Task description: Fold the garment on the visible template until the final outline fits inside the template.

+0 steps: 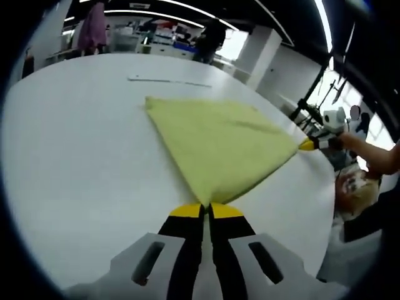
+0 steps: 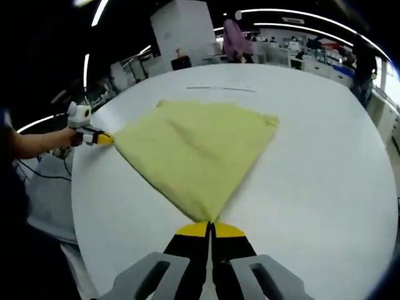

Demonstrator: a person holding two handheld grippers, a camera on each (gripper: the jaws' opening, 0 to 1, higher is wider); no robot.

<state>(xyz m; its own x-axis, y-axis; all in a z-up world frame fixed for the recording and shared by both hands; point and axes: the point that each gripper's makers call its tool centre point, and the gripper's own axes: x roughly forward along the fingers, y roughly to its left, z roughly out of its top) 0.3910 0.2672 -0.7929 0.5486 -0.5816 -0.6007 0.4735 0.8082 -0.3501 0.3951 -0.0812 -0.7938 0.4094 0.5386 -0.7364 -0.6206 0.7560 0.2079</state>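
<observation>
Both grippers, left gripper [image 1: 207, 211] and right gripper [image 2: 210, 230], pinch corners of the yellow garment [image 1: 219, 140] at six o'clock; uneven pulling could slip a corner or skew the fold on the table [image 1: 81, 144].

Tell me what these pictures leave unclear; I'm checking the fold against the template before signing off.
- Template outline: a faint line shows on the white table beyond the yellow garment in the left gripper view; too thin to trace.
- Garment corners: hidden inside the left gripper and the right gripper.
- Garment type and layer count: folds hide them in both views.
</observation>
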